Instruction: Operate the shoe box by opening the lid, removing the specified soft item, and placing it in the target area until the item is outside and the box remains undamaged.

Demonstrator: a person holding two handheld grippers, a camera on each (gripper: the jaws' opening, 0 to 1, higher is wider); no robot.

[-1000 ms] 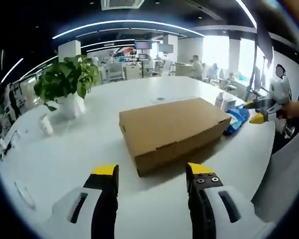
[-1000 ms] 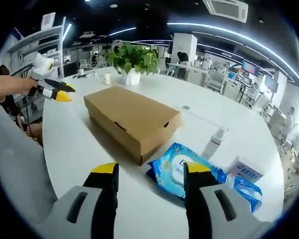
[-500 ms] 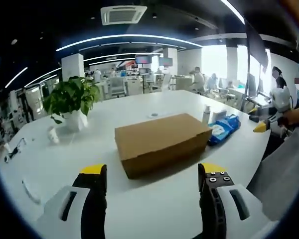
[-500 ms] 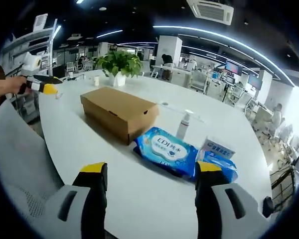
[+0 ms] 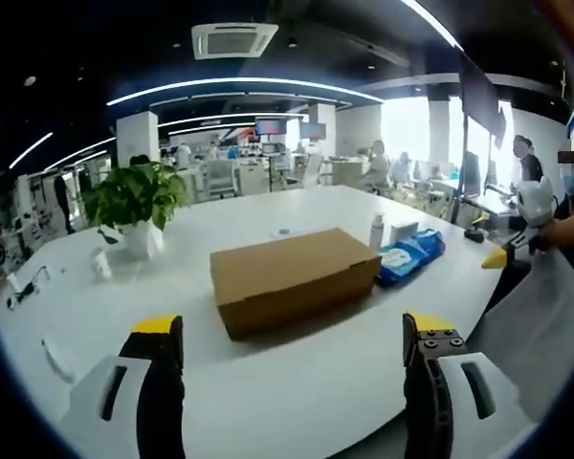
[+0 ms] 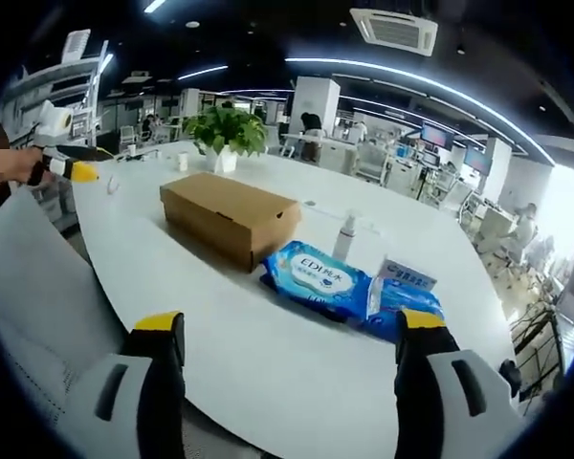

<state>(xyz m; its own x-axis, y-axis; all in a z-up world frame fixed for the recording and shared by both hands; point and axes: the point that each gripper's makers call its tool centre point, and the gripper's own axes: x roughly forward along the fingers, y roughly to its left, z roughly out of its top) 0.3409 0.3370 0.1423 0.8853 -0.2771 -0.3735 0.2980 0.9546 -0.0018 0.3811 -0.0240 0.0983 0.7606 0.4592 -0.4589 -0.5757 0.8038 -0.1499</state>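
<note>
**Two hand-held grippers wide open, box still shut**

Both my left hand-held gripper (image 5: 292, 335) and right hand-held gripper (image 6: 292, 330) hang spread wide, holding nothing, at the white table (image 5: 297, 402) edge. Further in, the brown shoe box (image 5: 292, 277) lies with its lid closed. Blue wipe packs (image 6: 318, 277) sit just beside it, a spray bottle (image 6: 344, 237) behind them. Beyond stands a potted plant (image 5: 134, 206).
</note>
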